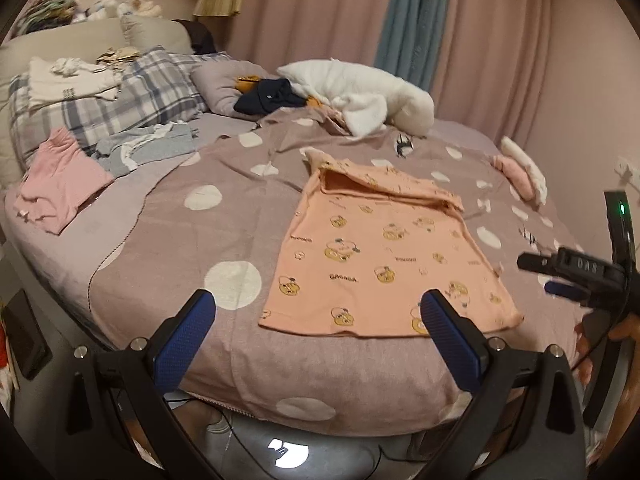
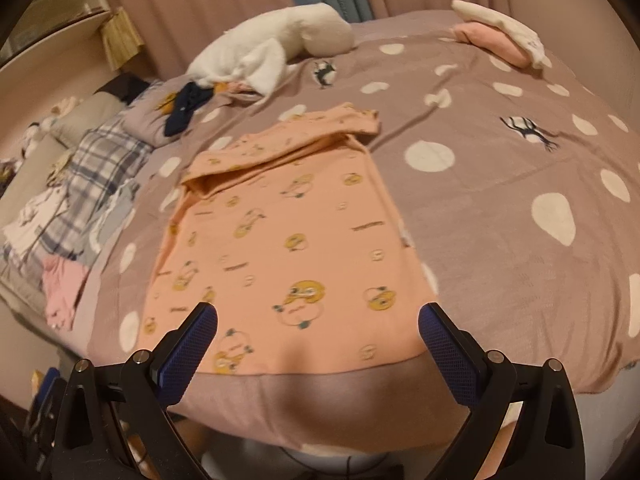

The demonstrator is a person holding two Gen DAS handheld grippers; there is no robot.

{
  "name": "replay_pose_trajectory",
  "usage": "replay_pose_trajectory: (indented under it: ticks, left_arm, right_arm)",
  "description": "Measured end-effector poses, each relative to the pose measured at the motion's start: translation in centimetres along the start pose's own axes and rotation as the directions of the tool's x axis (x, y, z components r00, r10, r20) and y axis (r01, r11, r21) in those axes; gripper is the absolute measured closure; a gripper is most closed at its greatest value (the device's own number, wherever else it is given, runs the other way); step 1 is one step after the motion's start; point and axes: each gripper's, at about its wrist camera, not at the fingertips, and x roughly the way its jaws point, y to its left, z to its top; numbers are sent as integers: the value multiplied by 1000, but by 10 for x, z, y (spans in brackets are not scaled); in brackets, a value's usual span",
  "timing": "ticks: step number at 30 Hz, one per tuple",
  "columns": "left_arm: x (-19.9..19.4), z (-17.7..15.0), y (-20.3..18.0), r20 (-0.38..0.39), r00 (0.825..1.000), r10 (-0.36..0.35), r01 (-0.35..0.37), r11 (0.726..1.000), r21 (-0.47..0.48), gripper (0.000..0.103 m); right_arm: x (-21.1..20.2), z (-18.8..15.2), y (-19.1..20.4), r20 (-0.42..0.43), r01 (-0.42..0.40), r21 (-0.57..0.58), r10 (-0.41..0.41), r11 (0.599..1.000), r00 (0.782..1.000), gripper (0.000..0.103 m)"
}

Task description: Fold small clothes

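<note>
we see a peach shirt (image 2: 288, 248) printed with yellow cartoon faces, lying flat on a mauve bedspread with white dots (image 2: 500, 216), its hem at the near edge of the bed. its far end is already turned over into a loose band. both of our tongs hang just off the near edge, holding nothing: the left gripper (image 1: 318, 312) has its jaws spread wide near the hem's left corner, and the right gripper (image 2: 318, 320) is equally released, straddling the hem's middle. in the left view the right tool shows at the far right.

we judge the next step is to take the hem and fold it toward the far end. to do it well, we pinch each near corner through both layers, lift together, keep the hem taut and level, and lay it square on the folded band. folded pink and white clothes (image 2: 500, 40) sit at the far right; unsorted garments (image 1: 64, 184) lie at the left.
</note>
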Motion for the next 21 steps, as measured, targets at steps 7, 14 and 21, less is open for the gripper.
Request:
replay_pose_trajectory:
  ticks: [7,14,21]
  left_arm:
    - [10,9,0,19,999,-39,40,999,-37,0]
    - [39,20,0,-22,997,-78,76,995,-70,0]
    - [79,26,-15,-66,996,-61,58,997,-48,0]
  right_arm:
    - [1,-12,21,-3,32,-133,-33,991,999,3]
    - [28,-6,16,-45,24,-128,-30,991,999,3]
    - [41,-5,-20,-79,43,-59,-48,997,996,3]
